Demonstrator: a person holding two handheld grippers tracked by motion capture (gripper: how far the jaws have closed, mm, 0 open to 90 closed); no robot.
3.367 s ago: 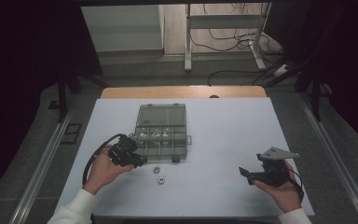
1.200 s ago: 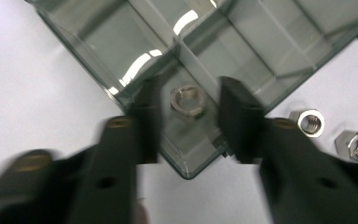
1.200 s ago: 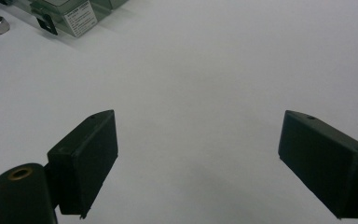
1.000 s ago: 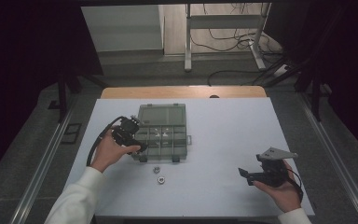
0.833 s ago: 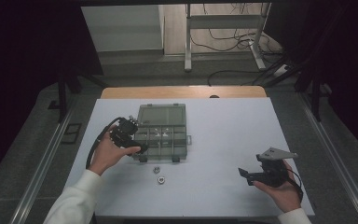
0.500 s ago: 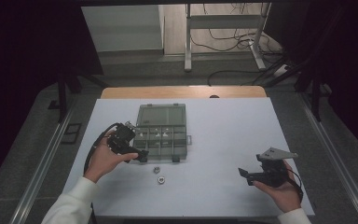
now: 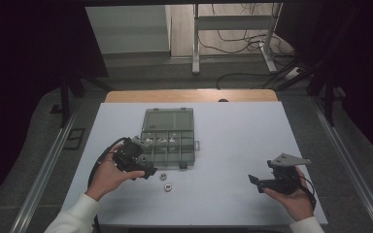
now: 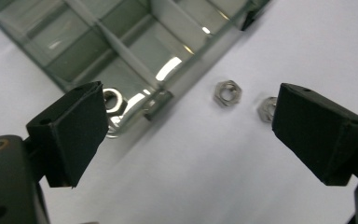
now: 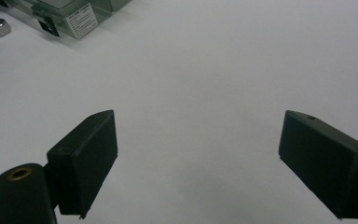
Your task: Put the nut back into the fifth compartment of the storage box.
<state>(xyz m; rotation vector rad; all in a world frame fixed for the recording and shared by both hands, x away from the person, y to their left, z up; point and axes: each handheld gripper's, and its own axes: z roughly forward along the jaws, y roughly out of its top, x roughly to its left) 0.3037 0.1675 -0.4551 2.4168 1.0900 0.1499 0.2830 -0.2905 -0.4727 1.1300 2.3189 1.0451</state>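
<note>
Hex nuts (image 8: 228,92): two, silvery, loose on white table (image 8: 205,177); left gripper (image 8: 191,126) spread, empty; right gripper (image 9: 198,158) spread.

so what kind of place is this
Probably a lab or workshop bench set up for recording handling work: a bare white table in a dark surround, a clear compartment box with loose steel nuts beside it, and cables trailing across the floor behind.

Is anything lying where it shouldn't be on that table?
Two metal nuts lie loose on the white table, just outside the front edge of the open compartment box, while other nuts sit inside its compartments. The open left gripper hovers over them with nothing between its jaws. Nothing looks damaged.
</note>
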